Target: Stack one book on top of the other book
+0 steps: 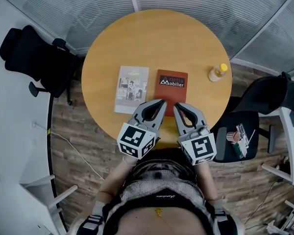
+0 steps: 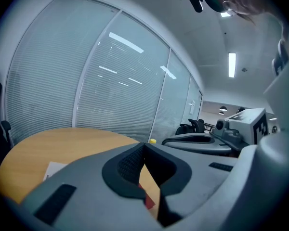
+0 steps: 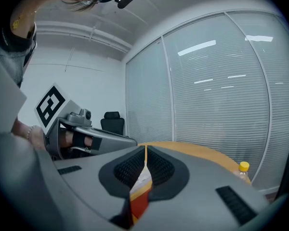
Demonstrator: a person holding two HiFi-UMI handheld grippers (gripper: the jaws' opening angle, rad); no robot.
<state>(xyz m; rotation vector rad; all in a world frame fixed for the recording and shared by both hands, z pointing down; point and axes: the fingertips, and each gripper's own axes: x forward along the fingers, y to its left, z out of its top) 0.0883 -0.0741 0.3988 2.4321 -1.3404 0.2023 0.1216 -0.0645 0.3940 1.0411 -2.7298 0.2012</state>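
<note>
Two books lie side by side on the round wooden table (image 1: 112, 38): a grey-white book (image 1: 132, 88) on the left and a red book (image 1: 170, 88) on the right. Both grippers hover over the table's near edge, close together. My left gripper (image 1: 162, 102) is shut and empty, its tips over the red book's near left corner. My right gripper (image 1: 176, 105) is shut and empty too, at that book's near edge. In the left gripper view the jaws (image 2: 144, 146) meet, with a sliver of red book (image 2: 149, 202) below. In the right gripper view the shut jaws (image 3: 145, 150) frame the red book (image 3: 138, 203).
A small bottle with a yellow cap (image 1: 218, 73) stands near the table's right edge. A black office chair (image 1: 32, 58) is at the left. Another chair (image 1: 269, 99) at the right has small items on its seat (image 1: 237, 141). Glass walls with blinds curve behind the table.
</note>
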